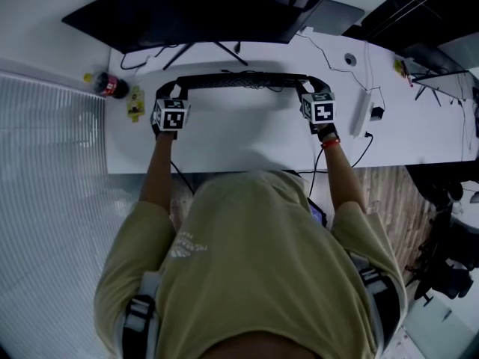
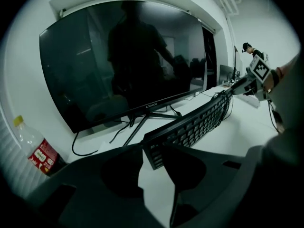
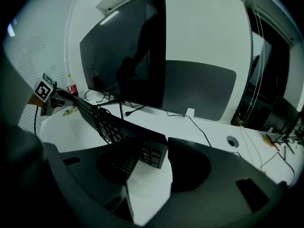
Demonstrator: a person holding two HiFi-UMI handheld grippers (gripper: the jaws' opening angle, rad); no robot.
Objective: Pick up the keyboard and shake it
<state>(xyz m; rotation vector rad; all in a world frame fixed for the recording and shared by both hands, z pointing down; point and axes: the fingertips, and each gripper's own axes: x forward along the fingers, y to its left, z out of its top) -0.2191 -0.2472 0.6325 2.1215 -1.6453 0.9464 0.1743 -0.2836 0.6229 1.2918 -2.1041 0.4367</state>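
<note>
Left gripper point(image 2: 153, 152) and right gripper point(image 3: 155, 153) each pinch one end of the keyboard point(image 1: 239, 81), so I hold it balanced above the desk point(image 1: 247, 137), ready to shake.

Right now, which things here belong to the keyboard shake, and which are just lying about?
In the job: keyboard, left tongs and right tongs gripping its ends.
Lying about: monitor, soda bottle, white power strip.

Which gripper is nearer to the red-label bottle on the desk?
Left. The left gripper grips the keyboard end nearest the bottle; the right gripper holds the opposite end.
</note>
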